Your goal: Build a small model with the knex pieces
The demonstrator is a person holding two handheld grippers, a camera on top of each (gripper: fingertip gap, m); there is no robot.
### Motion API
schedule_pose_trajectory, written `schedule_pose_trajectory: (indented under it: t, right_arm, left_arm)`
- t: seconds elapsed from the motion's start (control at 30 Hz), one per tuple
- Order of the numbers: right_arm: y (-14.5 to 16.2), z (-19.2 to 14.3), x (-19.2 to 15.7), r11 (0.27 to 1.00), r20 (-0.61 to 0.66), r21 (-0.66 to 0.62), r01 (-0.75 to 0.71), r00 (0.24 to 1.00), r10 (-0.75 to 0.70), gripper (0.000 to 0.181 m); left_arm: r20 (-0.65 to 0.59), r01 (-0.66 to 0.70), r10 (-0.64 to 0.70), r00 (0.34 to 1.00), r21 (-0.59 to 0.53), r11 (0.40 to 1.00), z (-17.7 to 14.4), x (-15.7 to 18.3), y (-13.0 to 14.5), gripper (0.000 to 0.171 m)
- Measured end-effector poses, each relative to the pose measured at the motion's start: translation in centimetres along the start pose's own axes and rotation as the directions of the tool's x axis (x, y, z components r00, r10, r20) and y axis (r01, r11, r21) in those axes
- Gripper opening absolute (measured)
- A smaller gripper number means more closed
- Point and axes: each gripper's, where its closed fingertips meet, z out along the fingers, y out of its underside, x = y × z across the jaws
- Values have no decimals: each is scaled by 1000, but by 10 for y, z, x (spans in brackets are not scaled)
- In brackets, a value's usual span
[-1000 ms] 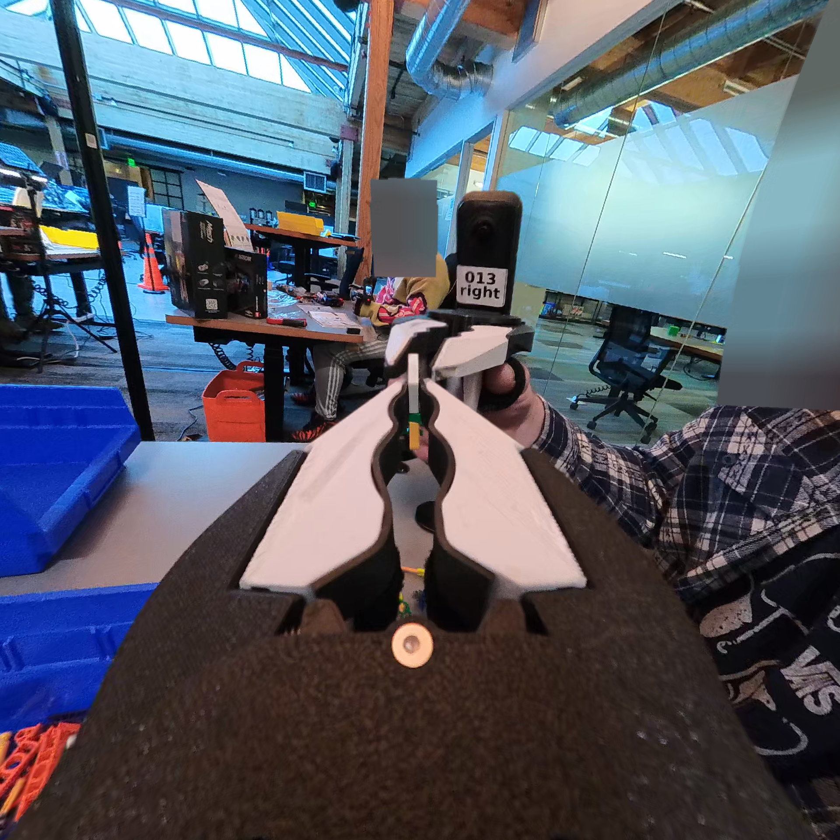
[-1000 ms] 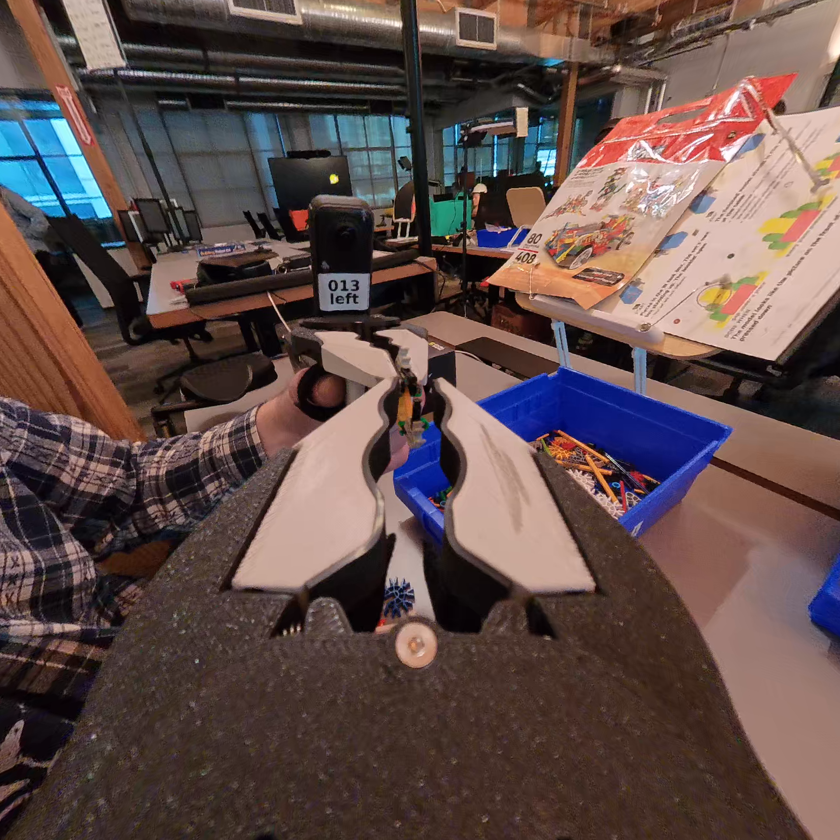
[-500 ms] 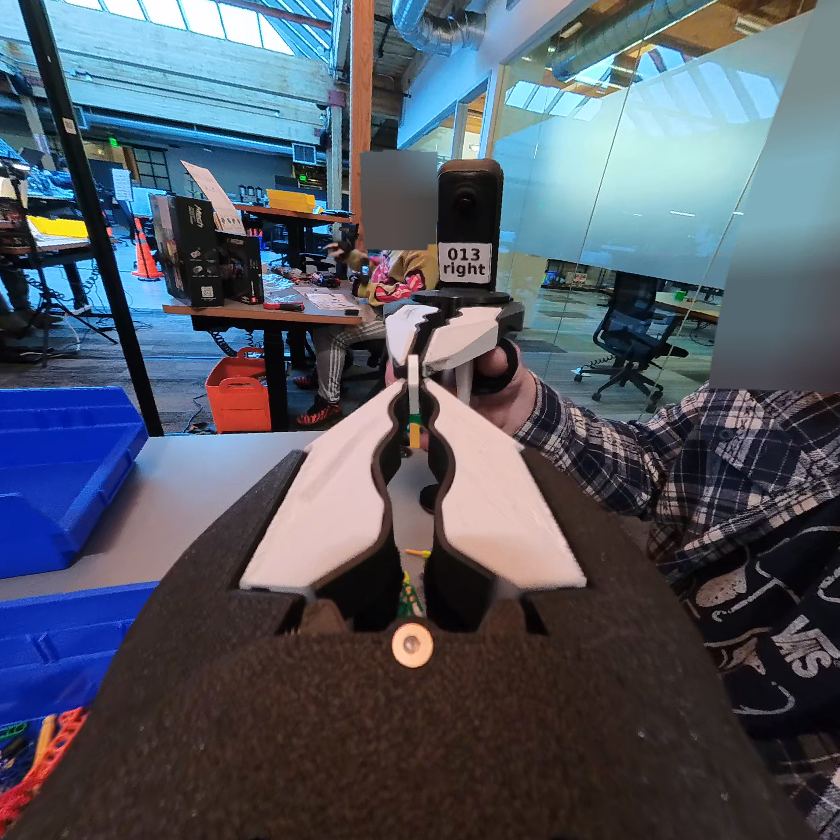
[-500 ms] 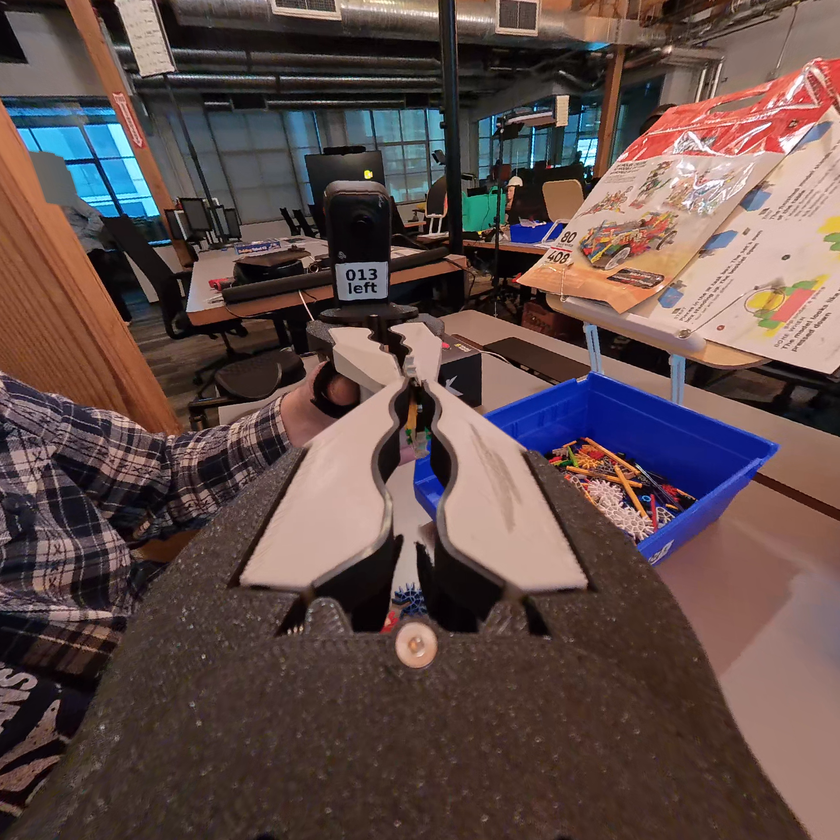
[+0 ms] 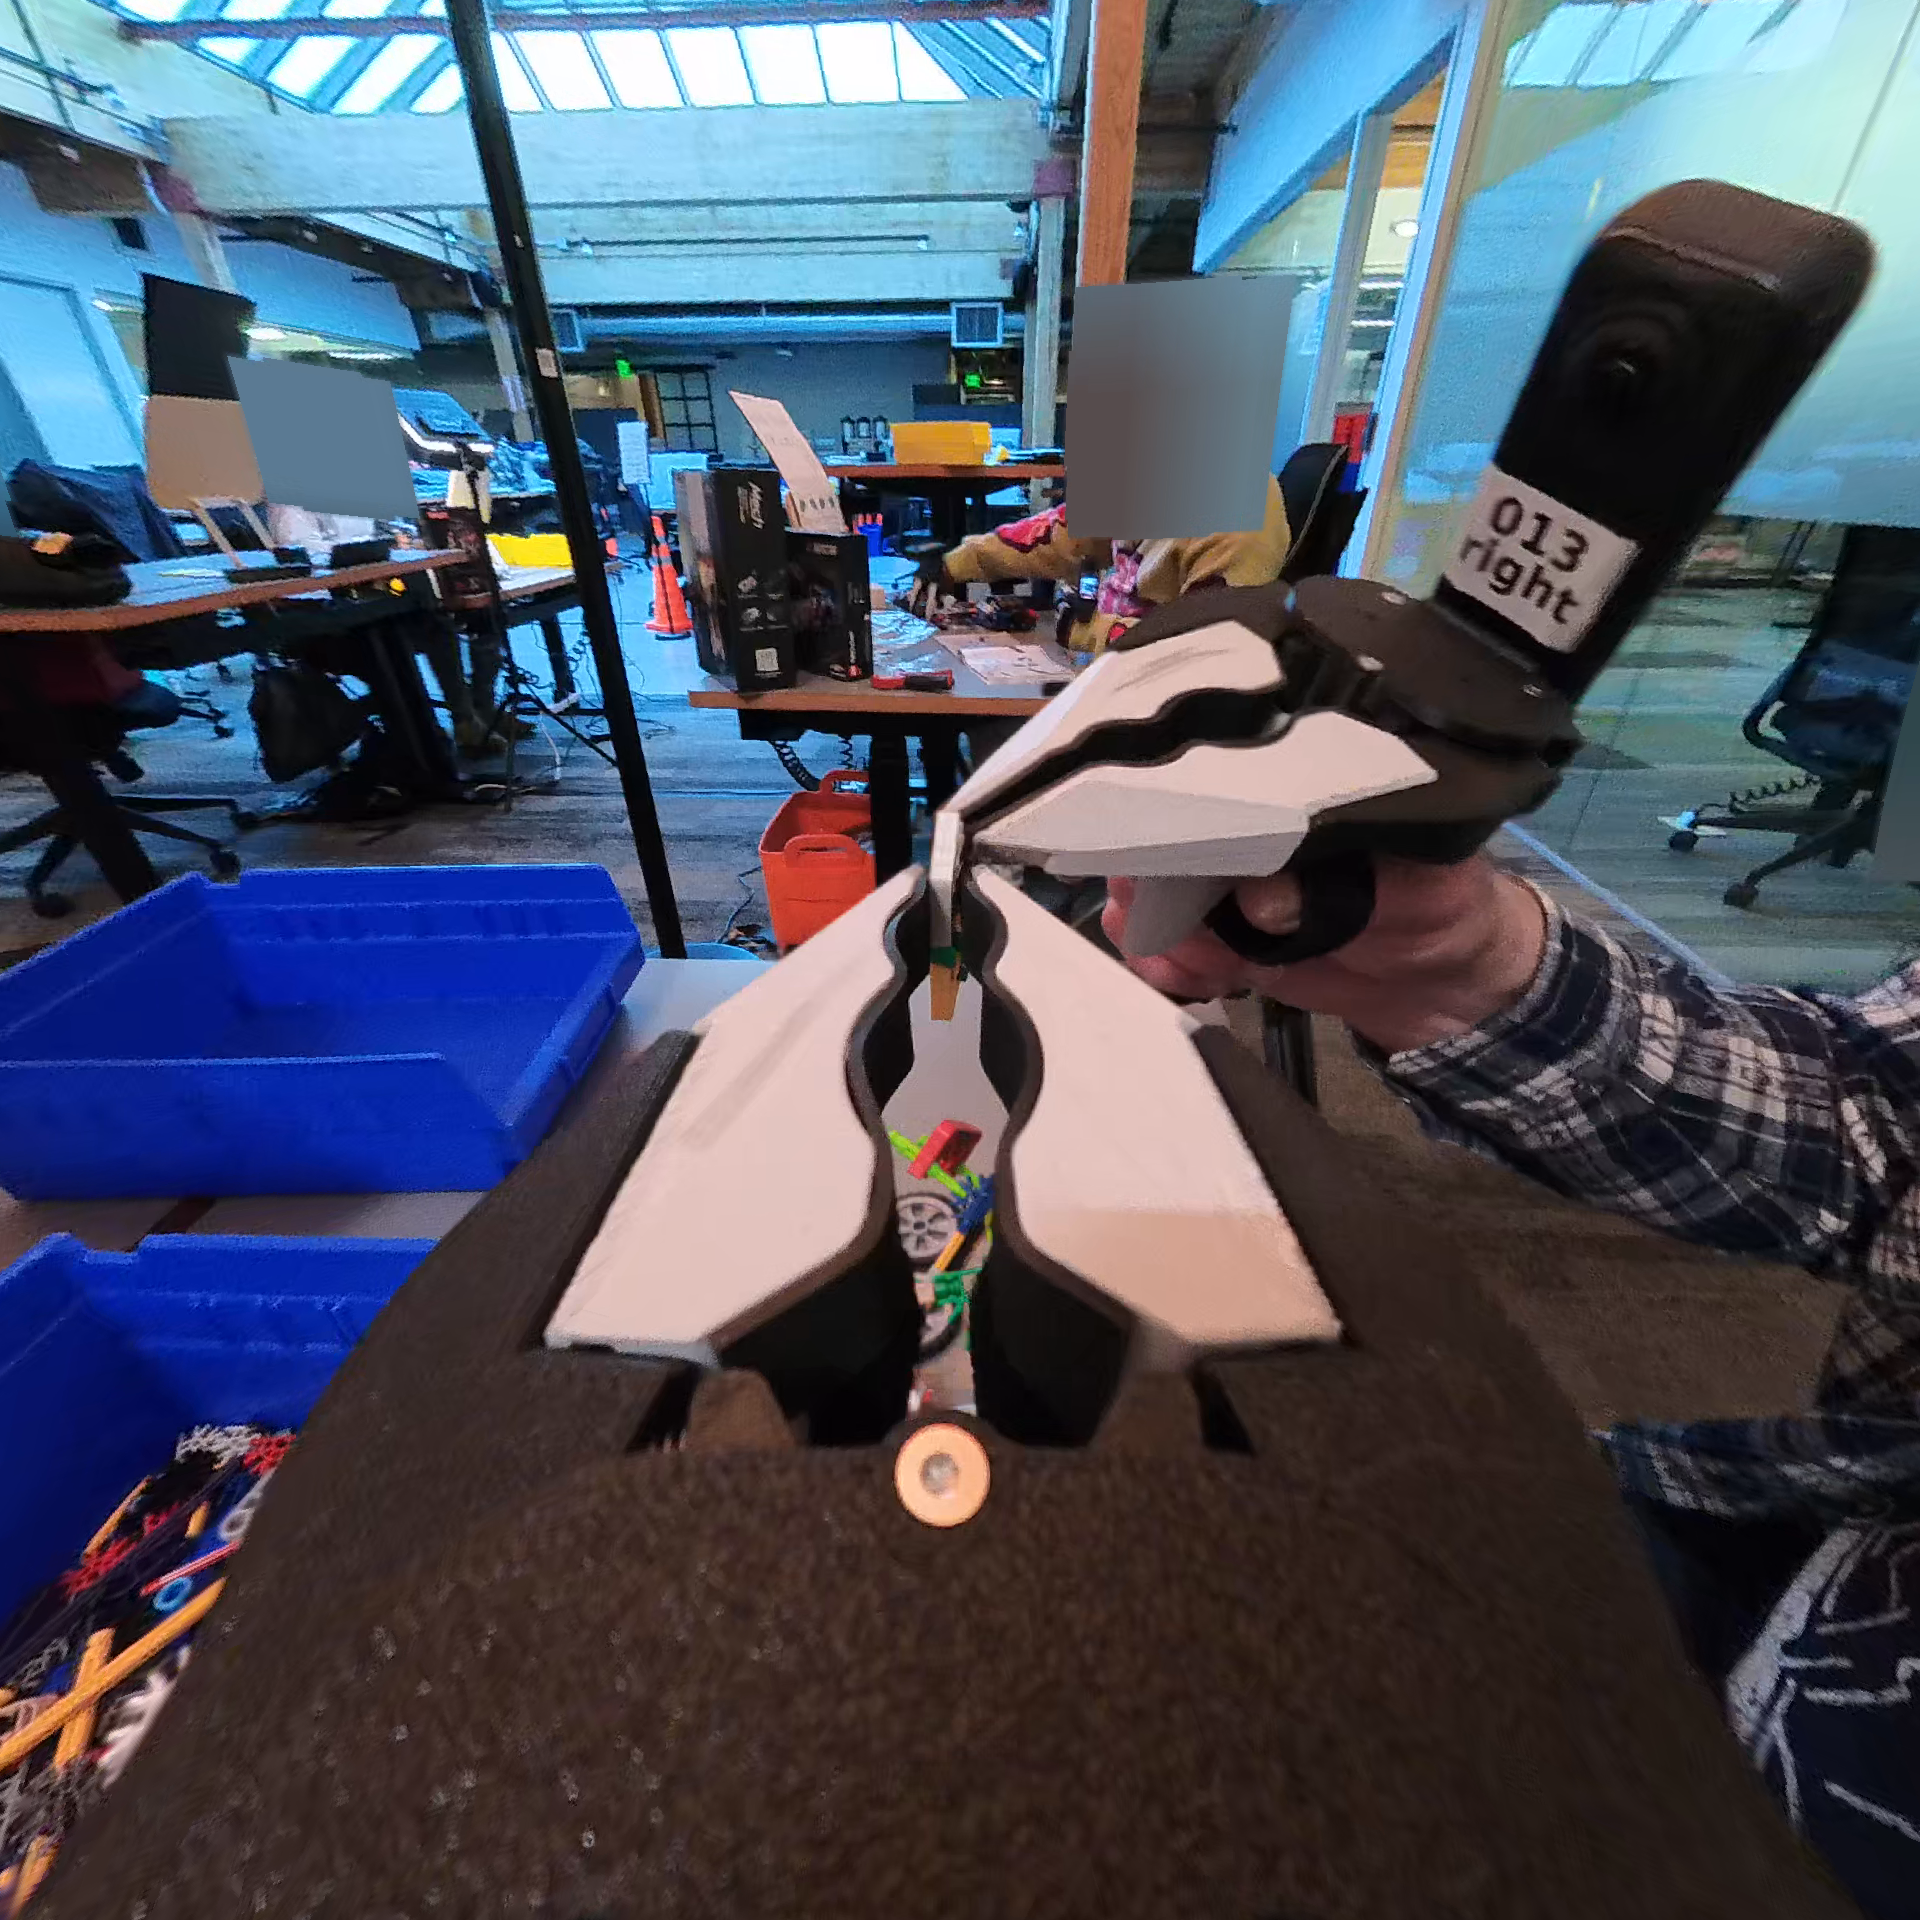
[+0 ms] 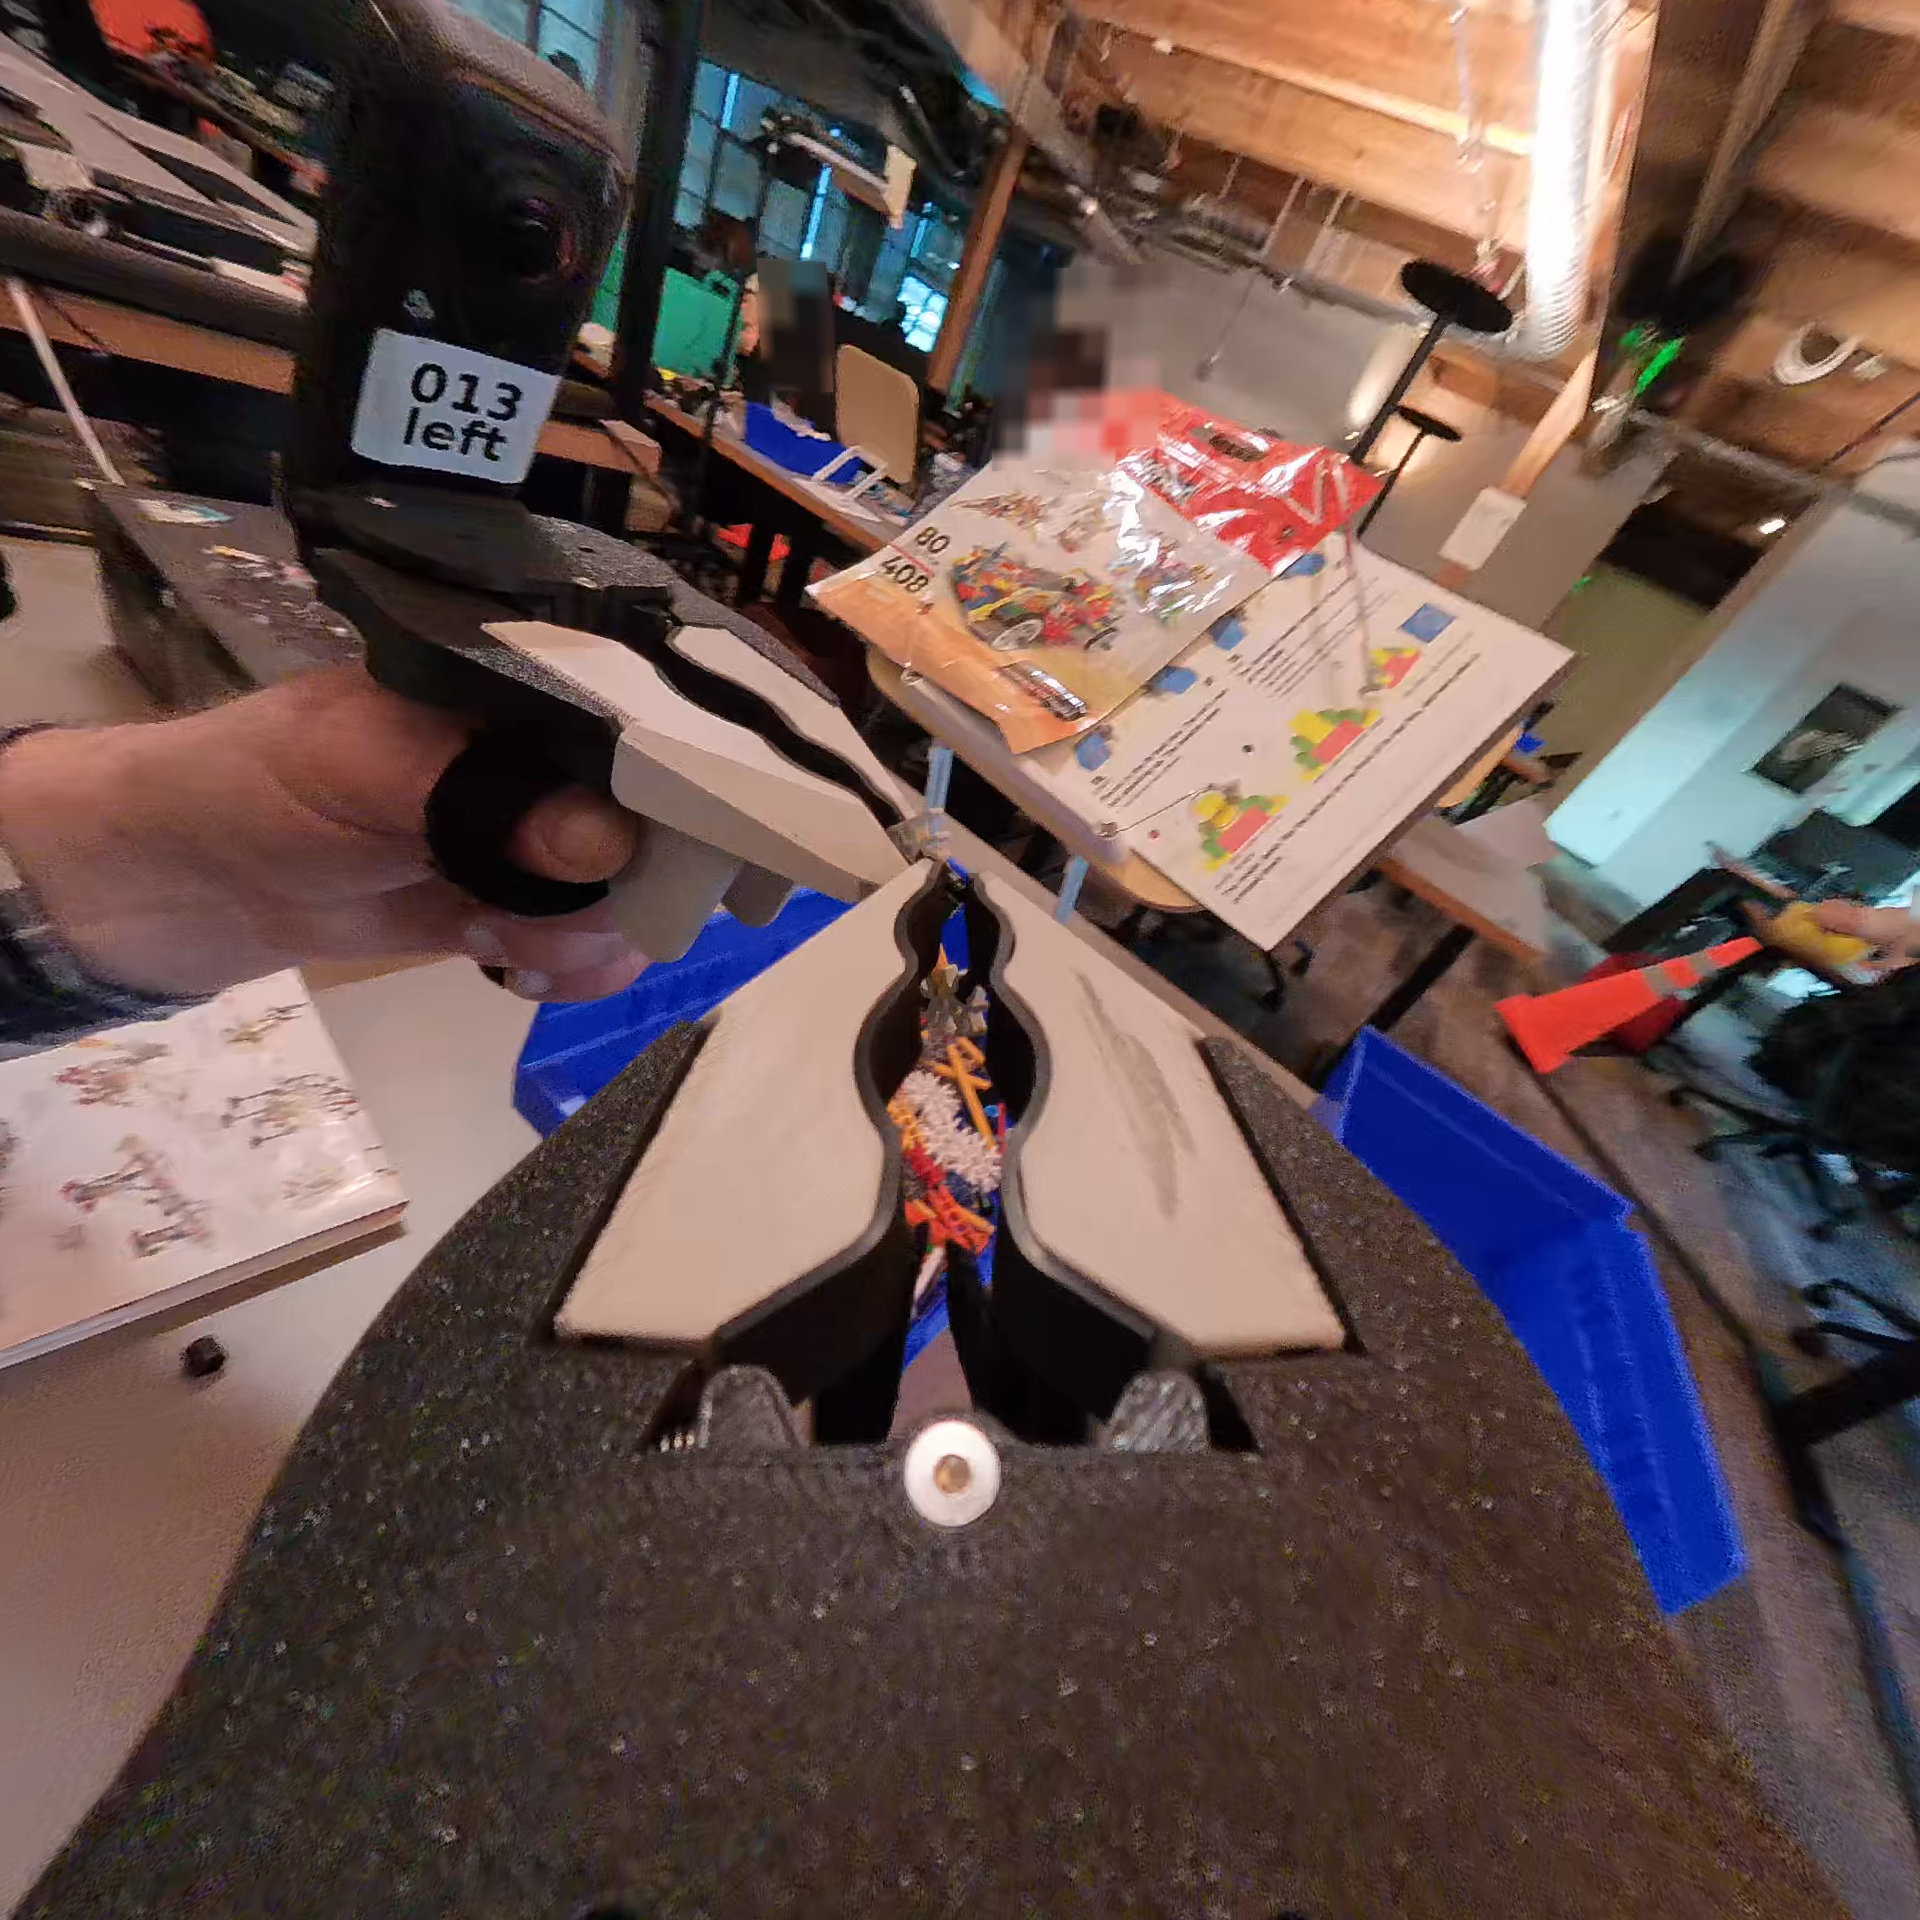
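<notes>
Each gripper's black camera post carries a white printed sticker (image 5: 1536, 575), whose wording is left unread. The left gripper (image 5: 943, 904) is pinched shut on a thin white rod (image 5: 943, 871) with a green and yellow connector (image 5: 945, 977) hanging below its tips. The right gripper (image 5: 961, 826) comes in slanting from the upper right, its tips closed on the rod's top end, where the two grippers meet. A hand (image 5: 1351, 935) in a plaid sleeve grips its trigger. Below lies a small rod-and-wheel model (image 5: 940, 1195); blue bins (image 5: 312, 1029) stand to the left, and a printed instruction sheet (image 6: 1299, 727) is propped on a stand.
</notes>
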Motion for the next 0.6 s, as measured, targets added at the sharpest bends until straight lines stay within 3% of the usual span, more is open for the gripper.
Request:
schedule_pose_trajectory:
  t: [0.17, 0.37, 0.6]
  right_arm:
    - [-10, -1, 0, 998, -74, 42, 49, 996, -45, 2]
    - [-17, -5, -3, 987, 64, 96, -130, 990, 125, 0]
    - [-19, -12, -8, 964, 197, 94, -249, 954, 227, 1]
  left_arm:
    - [53, -64, 62, 997, 27, 998, -2, 0, -9, 3]
    - [13, -76, 75, 997, 60, 995, -8, 6, -16, 11]
    - [-53, -48, 53, 997, 91, 995, -13, 13, -20, 4]
